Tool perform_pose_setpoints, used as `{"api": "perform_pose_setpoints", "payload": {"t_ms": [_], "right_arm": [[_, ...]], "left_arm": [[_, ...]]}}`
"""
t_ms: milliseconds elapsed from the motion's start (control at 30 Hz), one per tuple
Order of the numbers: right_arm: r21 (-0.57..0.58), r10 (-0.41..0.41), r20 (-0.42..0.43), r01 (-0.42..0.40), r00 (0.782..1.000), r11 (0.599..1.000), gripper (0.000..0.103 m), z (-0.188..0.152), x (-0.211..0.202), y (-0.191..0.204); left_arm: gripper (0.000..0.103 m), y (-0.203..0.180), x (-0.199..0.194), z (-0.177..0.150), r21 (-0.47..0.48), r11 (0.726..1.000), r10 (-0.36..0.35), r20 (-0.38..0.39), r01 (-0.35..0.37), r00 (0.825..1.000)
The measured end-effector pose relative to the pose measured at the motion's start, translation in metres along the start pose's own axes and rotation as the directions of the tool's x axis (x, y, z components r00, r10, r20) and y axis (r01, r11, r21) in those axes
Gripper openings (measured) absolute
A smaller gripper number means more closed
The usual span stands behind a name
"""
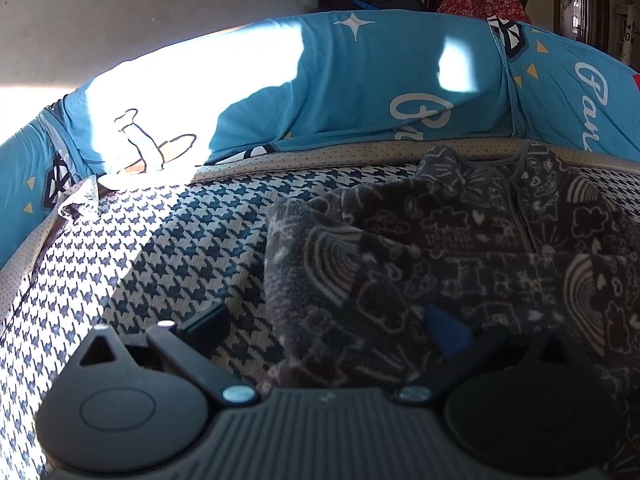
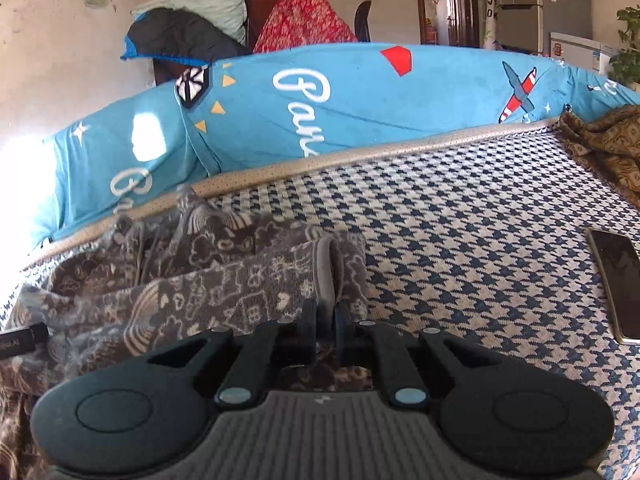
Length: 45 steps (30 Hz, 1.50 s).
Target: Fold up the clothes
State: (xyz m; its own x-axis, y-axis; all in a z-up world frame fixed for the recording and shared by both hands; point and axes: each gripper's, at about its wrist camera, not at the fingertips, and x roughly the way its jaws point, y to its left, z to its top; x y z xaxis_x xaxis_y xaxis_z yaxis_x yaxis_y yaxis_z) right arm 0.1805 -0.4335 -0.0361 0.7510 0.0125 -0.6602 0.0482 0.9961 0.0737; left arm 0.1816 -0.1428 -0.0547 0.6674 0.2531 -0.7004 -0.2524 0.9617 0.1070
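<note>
The right gripper (image 2: 326, 316) had its black fingers (image 2: 308, 320) drawn together and clamped on the grey cuff-like edge of a dark grey fleece garment (image 2: 224, 280) printed with pale rainbows, clouds and hearts. In the right wrist view, the garment stretched away to the left from that pinched edge, rumpled, across a bed cover (image 2: 460, 240) woven in a navy-and-cream houndstooth check.

The left gripper (image 1: 326, 328) had its fingers set wide apart. One black finger (image 1: 204, 320) stood over bare checked cover, while the blue-padded one (image 1: 446, 330) sat over the fleece; whether it touched the cloth could not be told. The near edge of the garment (image 1: 440, 256) lay between them, unpressed, with the rest heaped toward the right of the left wrist view.

To the right of the right gripper, a dark phone (image 2: 616, 284) lay flat on the cover, well apart from the garment. Farther off, at the right, a brown patterned cloth (image 2: 604, 144) lay bunched near the cover's beige dotted border (image 2: 360, 156).

Beyond that border ran a long blue cushion (image 2: 360, 96) with white script, a red patch and a red-and-white plane. Sunlight bleached its left end. Behind it, a red floral cloth (image 2: 304, 20) and a dark bundle (image 2: 180, 36) were piled against the wall, and a grey fridge (image 2: 548, 4) stood in the far right corner.
</note>
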Motion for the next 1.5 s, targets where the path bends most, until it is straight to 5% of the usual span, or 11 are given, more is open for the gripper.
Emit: {"api": "perform_pose_setpoints", "payload": {"t_ms": [133, 267, 467, 700, 800, 900, 1200, 1500], "right_arm": [[0.016, -0.020, -0.026, 0.020, 0.999, 1.000, 0.013, -0.002, 0.007, -0.007], [0.024, -0.037, 0.059, 0.036, 0.998, 0.999, 0.017, 0.001, -0.007, -0.008], [0.001, 0.054, 0.128, -0.055, 0.990, 0.999, 0.017, 0.004, -0.017, 0.003], [-0.071, 0.168, 0.059, -0.163, 0.984, 0.984, 0.020, -0.004, -0.005, 0.027], [-0.053, 0.158, -0.010, -0.158, 0.987, 0.986, 0.025, -0.008, 0.008, 0.029], [-0.027, 0.142, -0.092, -0.145, 0.986, 0.989, 0.027, -0.016, 0.025, 0.026], [-0.085, 0.142, -0.075, -0.148, 0.987, 0.985, 0.033, -0.019, 0.022, 0.030], [0.042, 0.190, 0.022, -0.191, 0.981, 0.981, 0.036, -0.002, -0.002, -0.007]], "left_arm": [[0.103, -0.004, 0.006, -0.006, 0.031, 0.999, 0.024, -0.023, -0.023, 0.999], [0.103, -0.003, -0.003, -0.004, 0.033, 0.999, 0.026, 0.007, -0.026, 1.000], [0.103, -0.009, -0.027, 0.003, 0.046, 0.999, -0.011, 0.096, 0.006, 0.995], [0.103, -0.027, -0.017, -0.006, 0.121, 0.990, -0.074, 0.027, 0.070, 0.997], [0.103, -0.027, -0.002, -0.012, 0.110, 0.992, -0.057, -0.053, 0.062, 0.997], [0.103, -0.023, 0.001, -0.015, 0.090, 0.993, -0.068, -0.055, 0.072, 0.996], [0.103, -0.020, 0.001, -0.016, 0.083, 0.993, -0.074, -0.057, 0.079, 0.996], [0.103, -0.016, -0.021, -0.022, 0.115, 0.992, -0.058, -0.014, 0.059, 0.998]]}}
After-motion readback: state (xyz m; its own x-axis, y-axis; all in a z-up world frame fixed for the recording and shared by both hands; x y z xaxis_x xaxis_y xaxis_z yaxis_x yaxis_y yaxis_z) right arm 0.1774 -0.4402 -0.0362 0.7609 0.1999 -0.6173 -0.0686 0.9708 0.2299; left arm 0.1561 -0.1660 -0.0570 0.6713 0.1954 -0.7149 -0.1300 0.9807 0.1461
